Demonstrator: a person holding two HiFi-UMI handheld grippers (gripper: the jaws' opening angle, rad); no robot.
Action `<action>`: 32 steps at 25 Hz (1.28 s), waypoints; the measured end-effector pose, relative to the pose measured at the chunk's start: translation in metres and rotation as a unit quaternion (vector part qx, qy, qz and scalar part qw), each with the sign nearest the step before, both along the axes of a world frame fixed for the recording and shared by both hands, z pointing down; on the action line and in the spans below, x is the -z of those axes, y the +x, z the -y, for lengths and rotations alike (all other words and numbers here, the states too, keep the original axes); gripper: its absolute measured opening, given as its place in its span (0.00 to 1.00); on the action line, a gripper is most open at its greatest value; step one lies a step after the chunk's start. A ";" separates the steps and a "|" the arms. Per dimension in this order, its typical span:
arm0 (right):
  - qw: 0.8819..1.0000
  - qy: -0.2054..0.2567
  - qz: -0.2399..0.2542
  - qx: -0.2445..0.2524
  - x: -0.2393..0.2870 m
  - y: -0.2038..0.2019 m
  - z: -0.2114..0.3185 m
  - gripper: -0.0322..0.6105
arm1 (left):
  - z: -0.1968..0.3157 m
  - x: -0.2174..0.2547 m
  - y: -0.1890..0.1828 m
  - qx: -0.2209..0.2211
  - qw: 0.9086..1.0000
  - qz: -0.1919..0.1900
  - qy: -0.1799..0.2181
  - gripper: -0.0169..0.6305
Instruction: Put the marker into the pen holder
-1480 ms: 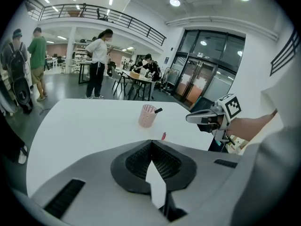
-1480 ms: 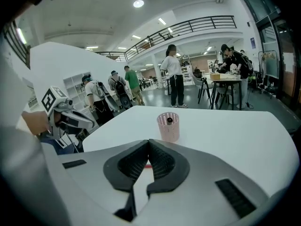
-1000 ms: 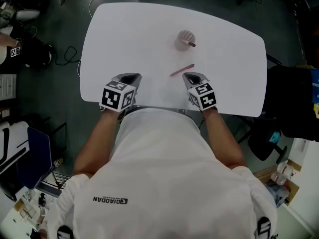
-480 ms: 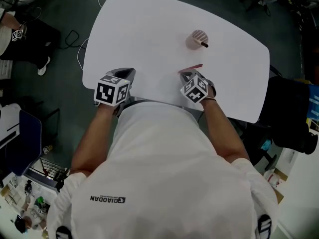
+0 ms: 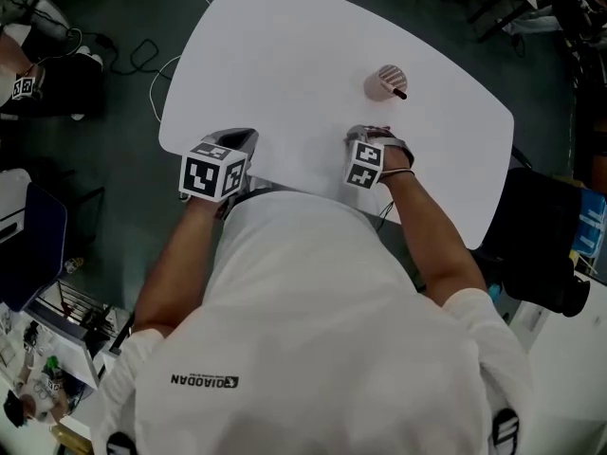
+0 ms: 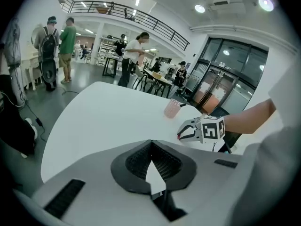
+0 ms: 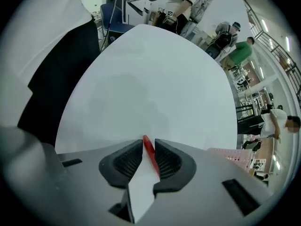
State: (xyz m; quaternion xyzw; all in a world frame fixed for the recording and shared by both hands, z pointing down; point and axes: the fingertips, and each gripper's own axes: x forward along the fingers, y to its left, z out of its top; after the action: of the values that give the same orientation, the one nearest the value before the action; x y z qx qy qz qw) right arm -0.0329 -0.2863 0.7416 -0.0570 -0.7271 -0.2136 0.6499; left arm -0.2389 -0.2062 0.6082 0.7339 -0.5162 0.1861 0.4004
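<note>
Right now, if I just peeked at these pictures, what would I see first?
First, a red marker pinched in the right gripper, at the near side of the big white table. Next, the pink pen holder standing just beyond it, with a dark pen poking out. The left gripper rests shut and empty at the table's near edge.

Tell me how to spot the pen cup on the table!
Start at the big white table. On its far side, just past the right gripper pinching the red marker, stands the pen holder. It is the only cup there, pink, with a dark pen poking out.
</note>
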 end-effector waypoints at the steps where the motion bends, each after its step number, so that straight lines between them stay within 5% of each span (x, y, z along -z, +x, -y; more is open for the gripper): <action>1: 1.000 0.000 -0.003 0.006 0.000 -0.001 -0.001 0.20 | -0.002 0.000 -0.001 0.003 1.000 -0.001 0.001 0.07; 18: 0.995 0.043 -0.036 0.084 -0.001 0.004 -0.009 0.15 | -0.009 0.001 0.016 0.003 1.000 0.001 0.008 0.07; 22: 0.998 0.044 0.010 0.042 0.016 0.029 0.011 0.15 | 0.015 0.004 0.053 -0.002 1.000 0.005 0.006 0.07; 26: 0.995 0.051 0.084 -0.028 0.051 0.009 0.007 0.15 | 0.007 0.005 0.045 -0.005 1.000 0.005 0.006 0.07; 29: 0.980 0.040 0.160 -0.110 0.083 0.003 0.009 0.15 | 0.006 0.006 0.050 -0.015 1.000 0.005 0.006 0.07; 32: 0.953 0.019 0.230 -0.195 0.111 0.019 0.020 0.15 | 0.012 0.010 0.069 -0.029 1.000 0.008 0.007 0.07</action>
State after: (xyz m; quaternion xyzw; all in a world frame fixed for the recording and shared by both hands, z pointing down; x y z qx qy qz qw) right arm -0.0140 -0.3065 0.6302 0.1486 -0.8497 -0.1036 0.4952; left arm -0.1703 -0.2184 0.5984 0.7500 -0.4986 0.2001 0.3858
